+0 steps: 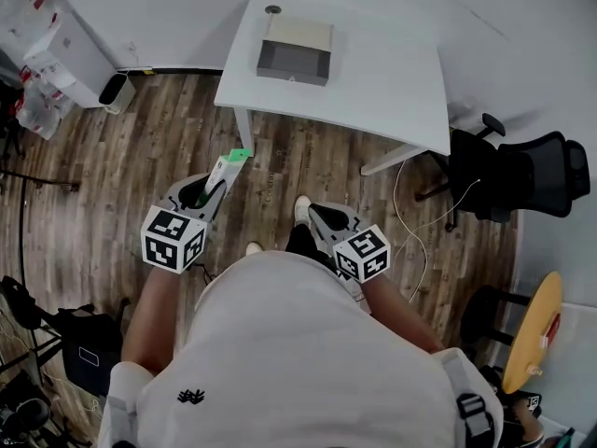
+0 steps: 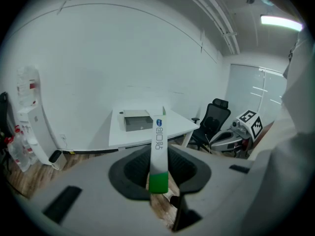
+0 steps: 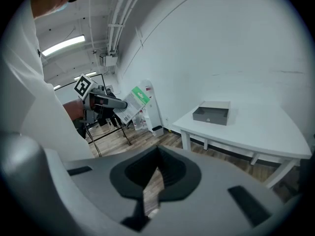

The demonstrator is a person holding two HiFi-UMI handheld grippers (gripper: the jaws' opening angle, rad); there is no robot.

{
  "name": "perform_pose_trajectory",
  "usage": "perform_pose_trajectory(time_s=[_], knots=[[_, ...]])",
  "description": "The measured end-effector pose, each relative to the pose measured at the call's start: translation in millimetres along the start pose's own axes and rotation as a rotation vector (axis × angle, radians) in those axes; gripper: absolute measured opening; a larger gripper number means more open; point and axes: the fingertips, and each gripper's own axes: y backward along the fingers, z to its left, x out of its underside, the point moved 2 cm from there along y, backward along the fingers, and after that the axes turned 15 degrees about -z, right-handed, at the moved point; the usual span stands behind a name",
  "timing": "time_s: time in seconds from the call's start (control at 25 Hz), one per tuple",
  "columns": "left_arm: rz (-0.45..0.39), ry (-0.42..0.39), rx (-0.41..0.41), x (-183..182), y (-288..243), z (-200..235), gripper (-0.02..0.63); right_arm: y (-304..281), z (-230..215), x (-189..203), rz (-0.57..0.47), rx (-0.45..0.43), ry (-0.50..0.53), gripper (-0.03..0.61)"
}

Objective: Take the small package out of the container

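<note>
A small white package with a green end (image 1: 228,167) sticks out of my left gripper (image 1: 216,187), whose jaws are shut on it above the wooden floor. In the left gripper view the package (image 2: 158,151) stands upright between the pads of the left gripper (image 2: 158,157). The grey open container (image 1: 295,49) rests on the white table (image 1: 392,82) ahead, well away from both grippers. My right gripper (image 1: 313,212) hangs near the person's feet, shut and holding nothing. The right gripper view shows that gripper's closed jaws (image 3: 157,152), the held package (image 3: 134,102) and the container (image 3: 211,113).
A black office chair (image 1: 522,171) stands right of the table, and a white cable (image 1: 415,222) lies on the floor near it. A white cabinet (image 1: 70,49) and a small bin (image 1: 117,91) sit at the far left wall. A yellow round stool (image 1: 532,329) is at the lower right.
</note>
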Motion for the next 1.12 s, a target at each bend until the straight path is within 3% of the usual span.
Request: perform_pose_trajectory(time_s=[1.12], knots=[[0.017, -0.033, 0.04, 23.9, 38.5, -12.1, 0.094, -5.2, 38.1, -6.9, -0.042, -0.011, 0.064, 0.006]])
